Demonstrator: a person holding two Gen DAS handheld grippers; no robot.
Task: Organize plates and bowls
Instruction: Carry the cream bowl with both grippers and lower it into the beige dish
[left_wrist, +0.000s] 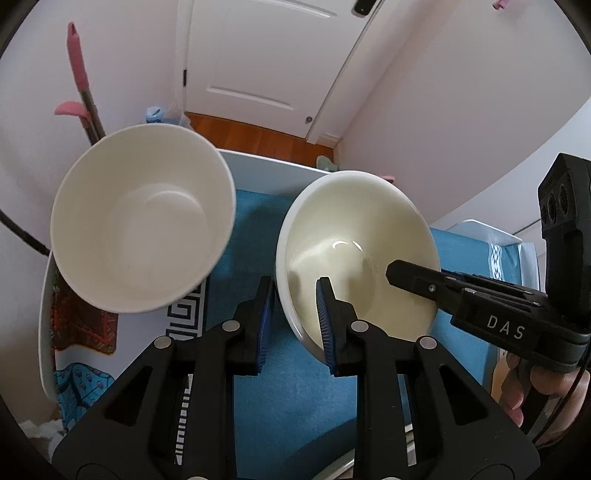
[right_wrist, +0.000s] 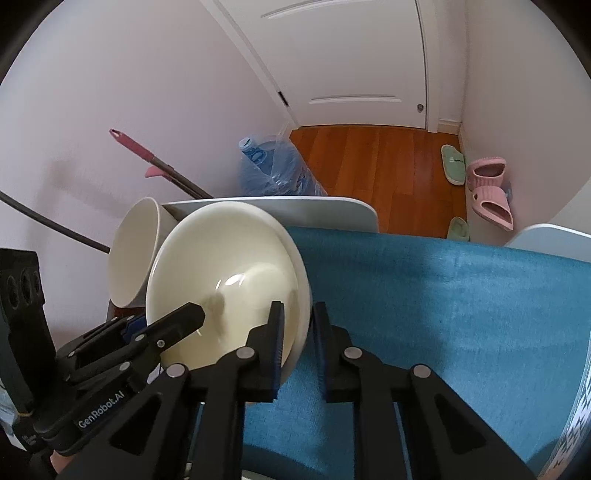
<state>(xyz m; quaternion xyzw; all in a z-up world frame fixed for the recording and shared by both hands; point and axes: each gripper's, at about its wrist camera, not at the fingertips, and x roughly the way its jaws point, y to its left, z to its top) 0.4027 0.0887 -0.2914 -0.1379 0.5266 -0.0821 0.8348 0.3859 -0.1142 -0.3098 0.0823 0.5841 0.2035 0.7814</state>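
Note:
A cream bowl (left_wrist: 369, 236) nested in a second white bowl is held tilted above the blue cloth (left_wrist: 291, 391). My left gripper (left_wrist: 295, 299) straddles the stack's near rim, jaws around the wall with a gap showing. My right gripper (right_wrist: 298, 321) straddles the opposite rim of the stack (right_wrist: 236, 269), also with a small gap. A deeper white bowl (left_wrist: 144, 218) lies tilted to the left; it also shows in the right wrist view (right_wrist: 135, 251).
A white table edge (left_wrist: 273, 166) lies beyond the cloth. A mop (left_wrist: 83, 85), a water jug (right_wrist: 273, 170) and slippers (right_wrist: 487, 184) stand on the wooden floor near the door (right_wrist: 354, 66). A patterned cloth (left_wrist: 77, 328) lies at left.

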